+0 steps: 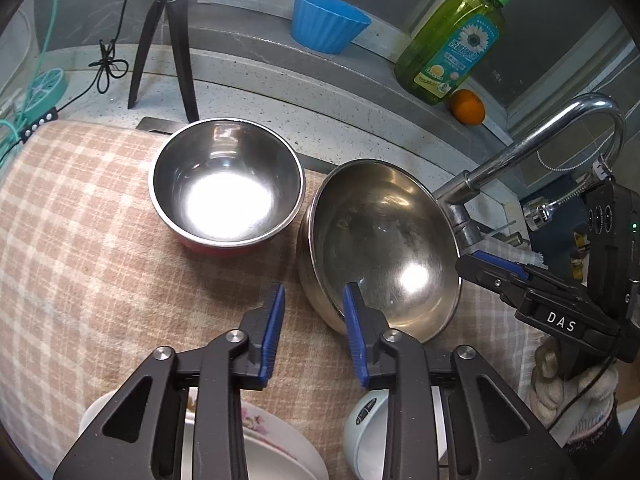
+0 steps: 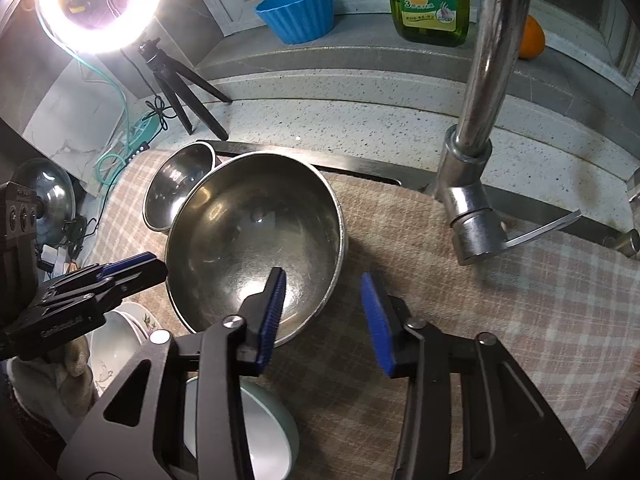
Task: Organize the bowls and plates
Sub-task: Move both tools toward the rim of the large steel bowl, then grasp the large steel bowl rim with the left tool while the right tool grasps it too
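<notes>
A large steel bowl (image 1: 380, 248) (image 2: 256, 232) rests on the plaid cloth (image 1: 80, 240), tipped a little. My left gripper (image 1: 314, 312) stands open astride its near left rim, one blue pad inside the bowl and one outside, neither pressing on it. My right gripper (image 2: 324, 300) is open over the opposite rim, left finger inside and right finger outside. Each gripper also shows in the other view, the right gripper (image 1: 480, 268) and the left gripper (image 2: 152, 266). A smaller steel bowl (image 1: 228, 184) (image 2: 176, 188) with a red outside sits upright just beyond.
White flowered dishes (image 1: 280, 440) (image 2: 116, 344) and a pale bowl (image 2: 260, 432) lie below the grippers. A chrome faucet (image 2: 480, 120) rises right of the big bowl. On the ledge stand a blue cup (image 1: 328, 20), a soap bottle (image 1: 452, 44) and an orange (image 1: 467, 107). A tripod (image 1: 164, 40) stands behind.
</notes>
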A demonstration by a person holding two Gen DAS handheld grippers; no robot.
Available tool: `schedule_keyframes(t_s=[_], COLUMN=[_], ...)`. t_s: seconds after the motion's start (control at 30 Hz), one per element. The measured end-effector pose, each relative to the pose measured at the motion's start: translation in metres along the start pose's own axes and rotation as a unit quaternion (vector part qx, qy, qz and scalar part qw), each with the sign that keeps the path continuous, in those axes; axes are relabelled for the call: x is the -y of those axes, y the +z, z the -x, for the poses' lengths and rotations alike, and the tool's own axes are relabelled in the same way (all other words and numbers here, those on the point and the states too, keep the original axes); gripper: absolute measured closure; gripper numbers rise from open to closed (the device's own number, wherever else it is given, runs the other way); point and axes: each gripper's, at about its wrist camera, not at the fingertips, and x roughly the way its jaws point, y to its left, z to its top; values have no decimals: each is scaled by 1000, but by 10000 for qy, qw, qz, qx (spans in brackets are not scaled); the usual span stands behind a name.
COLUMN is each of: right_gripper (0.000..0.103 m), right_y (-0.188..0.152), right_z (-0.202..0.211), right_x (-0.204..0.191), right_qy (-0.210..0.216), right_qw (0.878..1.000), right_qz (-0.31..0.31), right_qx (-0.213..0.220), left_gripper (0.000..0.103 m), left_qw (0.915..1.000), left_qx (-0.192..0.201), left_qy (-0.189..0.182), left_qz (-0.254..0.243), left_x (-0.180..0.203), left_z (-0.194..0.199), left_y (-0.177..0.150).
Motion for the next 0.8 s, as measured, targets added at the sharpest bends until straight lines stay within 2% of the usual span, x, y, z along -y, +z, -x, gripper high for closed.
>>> schedule_keyframes(t_s=[0.1,0.57,0.8], right_gripper=[72,89,90], right_y=[2,4,5], right_z=[-5,-23,-24], right_x=[3,8,5], right_qy=[3,81,-12], right_qw=[9999,9990,9992], right_qz=[-107,-333,-301], right_qx=[-59,-278,-275], left_gripper=[80,89,90], left_qw=[10000,9997,9995], left_qx=[-54,-182,-210], left_qy=[-15,-22,-49], left_qz=[10,-174,-224], left_x=[-1,1,1], left_z=[-4,-20,-23], left_y=[1,12,15])
